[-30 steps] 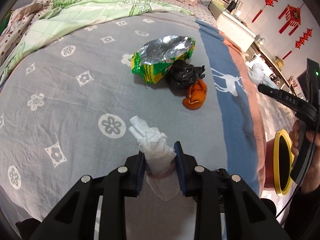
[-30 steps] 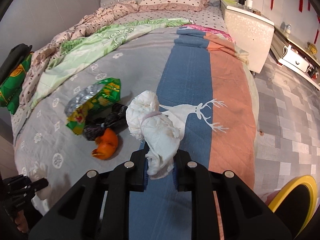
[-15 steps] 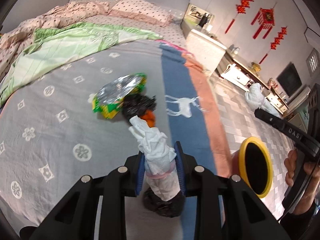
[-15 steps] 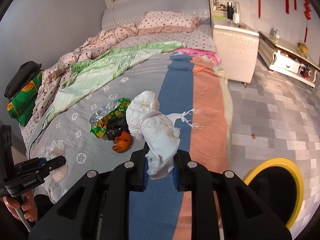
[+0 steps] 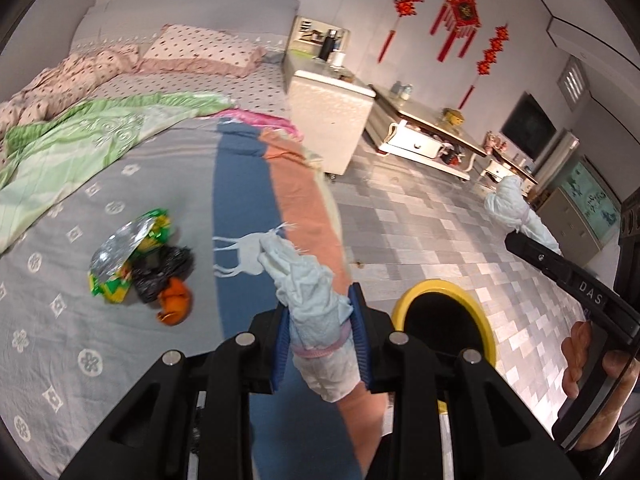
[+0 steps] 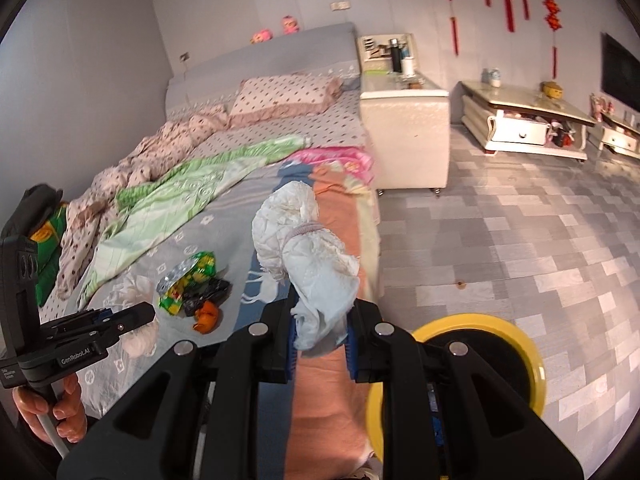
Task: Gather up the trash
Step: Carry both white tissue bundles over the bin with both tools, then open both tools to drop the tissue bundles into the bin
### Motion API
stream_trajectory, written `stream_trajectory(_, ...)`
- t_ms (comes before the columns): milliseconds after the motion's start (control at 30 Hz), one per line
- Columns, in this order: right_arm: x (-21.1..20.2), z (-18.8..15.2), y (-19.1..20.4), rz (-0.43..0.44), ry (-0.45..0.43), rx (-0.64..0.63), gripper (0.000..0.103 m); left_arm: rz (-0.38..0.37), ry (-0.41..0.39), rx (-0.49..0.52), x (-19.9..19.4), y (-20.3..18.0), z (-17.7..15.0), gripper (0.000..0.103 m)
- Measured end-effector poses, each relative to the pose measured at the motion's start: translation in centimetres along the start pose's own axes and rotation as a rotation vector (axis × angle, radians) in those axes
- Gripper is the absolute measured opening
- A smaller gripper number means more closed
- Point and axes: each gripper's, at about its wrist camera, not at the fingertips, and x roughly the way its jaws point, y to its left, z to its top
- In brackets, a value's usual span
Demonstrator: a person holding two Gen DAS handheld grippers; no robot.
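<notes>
My left gripper (image 5: 320,340) is shut on a crumpled white tissue wad (image 5: 312,292) and holds it in the air over the bed's edge. My right gripper (image 6: 320,344) is shut on a second white tissue wad (image 6: 308,252), also lifted. A yellow-rimmed bin (image 5: 444,320) stands on the floor beside the bed, just right of the left gripper; it shows in the right wrist view (image 6: 480,356) too. A green snack bag (image 5: 128,248), a black plastic bag (image 5: 164,272) and an orange peel (image 5: 176,300) lie together on the grey bedspread.
The bed (image 5: 80,320) has a grey, blue and orange cover, with a green quilt (image 5: 72,152) and pillows at the back. A white nightstand (image 6: 404,136) and a low cabinet (image 6: 528,124) stand on the tiled floor (image 6: 520,240).
Both grippers have lifted and swung away from the bed toward the floor, each still holding its tissue wad. The yellow bin now shows closer to both grippers.
</notes>
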Motion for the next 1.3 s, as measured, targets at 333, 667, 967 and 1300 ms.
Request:
stream_trajectory(333, -5.2, -1.2, -9.9, -0.100, -0.045, 0.116, 0.017, -0.112, 0.031, 0.123, 3.6, -9.2, 0.7, 0.026)
stream_trajectory(667, -2.4, -6.6, -16.9, -0.159, 0.044, 0.223, 0.017, -0.173, 0.160, 0.180, 11.3, -15.4, -2.3, 0.026)
stream_trajectory(967, 2.9, -10.6, -20.2, -0.165, 0.144, 0.286, 0.018, -0.173, 0.230, 0.186, 16.8, -16.4, -4.3, 0.026)
stream_trajectory(1300, 7.7, -13.4, -21.6, -0.174, 0.235, 0.329, 0.018, -0.192, 0.296, 0.199, 20.0, -16.5, -6.7, 0.026)
